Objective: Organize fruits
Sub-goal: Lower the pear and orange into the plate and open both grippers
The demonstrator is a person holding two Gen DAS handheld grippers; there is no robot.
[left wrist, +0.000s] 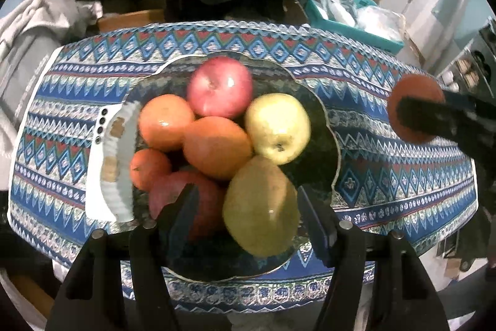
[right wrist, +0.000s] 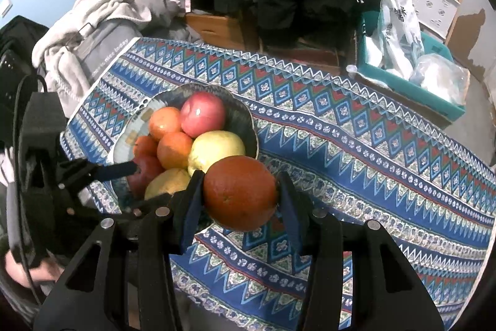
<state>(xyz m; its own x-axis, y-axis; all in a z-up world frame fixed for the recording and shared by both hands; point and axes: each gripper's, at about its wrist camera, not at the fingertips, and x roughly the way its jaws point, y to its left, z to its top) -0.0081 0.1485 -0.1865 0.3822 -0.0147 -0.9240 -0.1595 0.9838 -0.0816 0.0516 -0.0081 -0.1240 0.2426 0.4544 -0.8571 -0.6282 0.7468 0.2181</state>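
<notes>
A dark scalloped bowl (left wrist: 322,126) on the patterned cloth holds several fruits: a red apple (left wrist: 220,86), a yellow apple (left wrist: 277,127), oranges (left wrist: 217,146), a pear (left wrist: 260,207) and a dark red fruit (left wrist: 173,194). My left gripper (left wrist: 248,207) is open, its fingers on either side of the pear, just above the bowl's near side. My right gripper (right wrist: 241,194) is shut on a dark orange (right wrist: 240,193), held above the cloth just right of the bowl (right wrist: 245,117). That orange also shows in the left wrist view (left wrist: 415,89).
A patterned tablecloth (right wrist: 372,176) covers the table. A white scalloped plate (left wrist: 114,169) lies under the bowl's left edge. A teal bin (right wrist: 403,79) with bags stands beyond the far right edge. Grey clothes (right wrist: 93,30) lie past the left edge.
</notes>
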